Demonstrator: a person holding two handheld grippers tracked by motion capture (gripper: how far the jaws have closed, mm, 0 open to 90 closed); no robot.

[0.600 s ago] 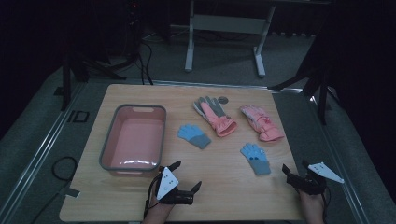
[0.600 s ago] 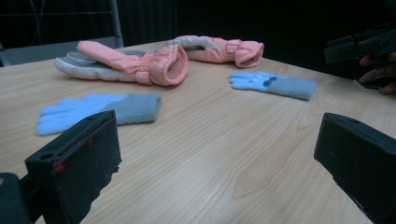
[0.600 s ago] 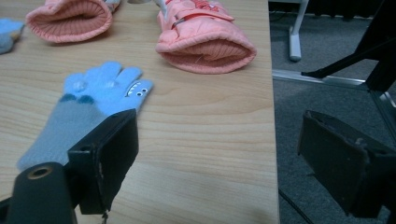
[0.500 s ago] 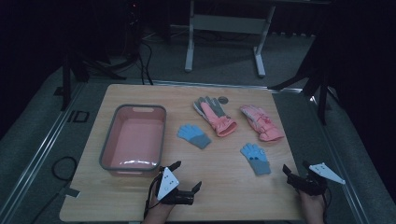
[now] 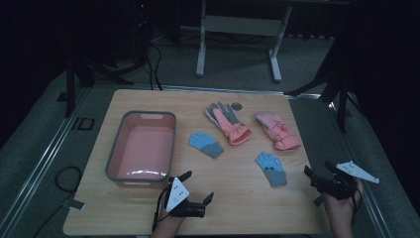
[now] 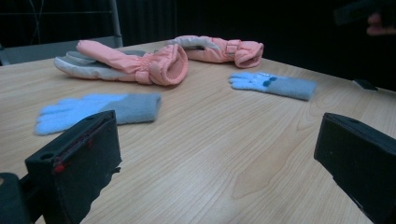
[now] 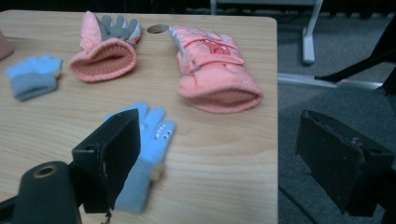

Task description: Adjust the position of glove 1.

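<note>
Two pink winter gloves lie at the back of the wooden table: one grey-palmed (image 5: 229, 124), one patterned (image 5: 276, 130). In front of each is a small blue knit glove, one mid-table (image 5: 205, 144) and one nearer the right (image 5: 271, 167). My left gripper (image 5: 198, 186) rests near the front edge, open, its jaws wide with bare wood between them (image 6: 215, 130); the mid-table blue glove (image 6: 98, 109) lies just beyond its left jaw. My right gripper (image 5: 318, 168) hovers at the front right corner, open (image 7: 219, 135), with the right blue glove (image 7: 149, 135) beside its left jaw.
A pink basin with a grey rim (image 5: 115, 148) stands at the table's left, nothing inside it. A small round hole (image 5: 236, 105) sits near the back edge. The table's right edge (image 7: 275, 116) drops to grey floor. Stand legs (image 5: 275, 64) rise behind the table.
</note>
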